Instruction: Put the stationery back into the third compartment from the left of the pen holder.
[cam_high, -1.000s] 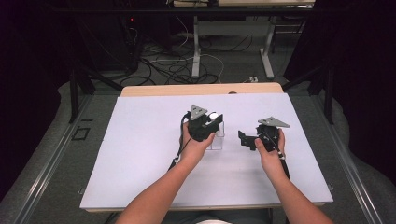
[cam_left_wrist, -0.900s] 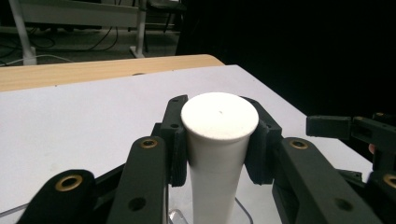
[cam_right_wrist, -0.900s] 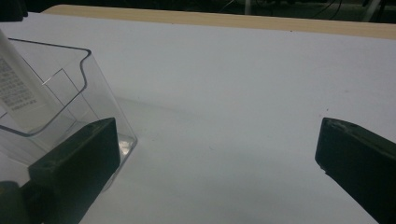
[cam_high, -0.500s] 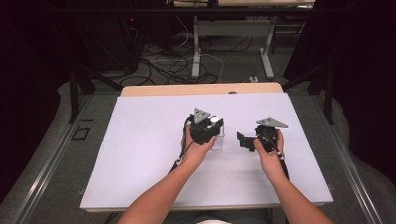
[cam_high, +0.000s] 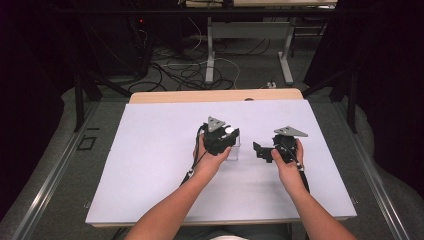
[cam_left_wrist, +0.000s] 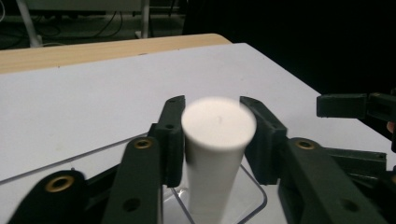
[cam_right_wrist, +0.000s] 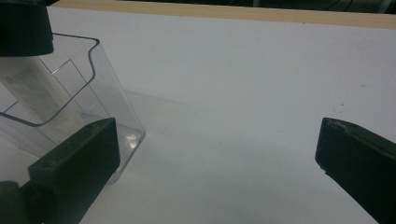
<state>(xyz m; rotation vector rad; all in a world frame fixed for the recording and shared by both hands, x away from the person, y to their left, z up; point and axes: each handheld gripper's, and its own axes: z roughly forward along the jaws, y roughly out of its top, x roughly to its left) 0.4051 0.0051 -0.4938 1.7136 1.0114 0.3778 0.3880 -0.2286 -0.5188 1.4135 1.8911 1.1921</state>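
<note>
The white cylinder (cam_left_wrist: 217, 154) stands upright in a clear plastic holder (cam_left_wrist: 254, 193) on the white tabletop (cam_high: 150, 165), near the middle and a little toward the person's right. The left tool (cam_high: 226, 141) sits directly over it, and its jaws flank the cylinder's upper end, one on each side. The jaws have just been opening: in the left gripper view a thin dark gap shows between the cylinder and the jaw at that picture's right, while the jaw at the picture's left lies so close that I cannot tell whether it touches. So the pads are apart and not pressing. The right tool (cam_high: 261, 150) hangs just beside the holder on the person's right, aimed toward it, with its jaws spread wide and bare tabletop between them.

The high view gives the layout: both hands side by side, the left hand (cam_high: 210, 162) over the holder, the right hand (cam_high: 286, 167) close by, but the cylinder is mostly covered by the left tool. The left gripper view shows the cylinder's flat round top and the holder's rounded rim below it. The right gripper view (cam_right_wrist: 217, 172) shows the holder's clear wall (cam_right_wrist: 112, 88) from the side, with the cylinder (cam_right_wrist: 35, 91) seen dimly through it, leaning slightly in that picture.
</note>
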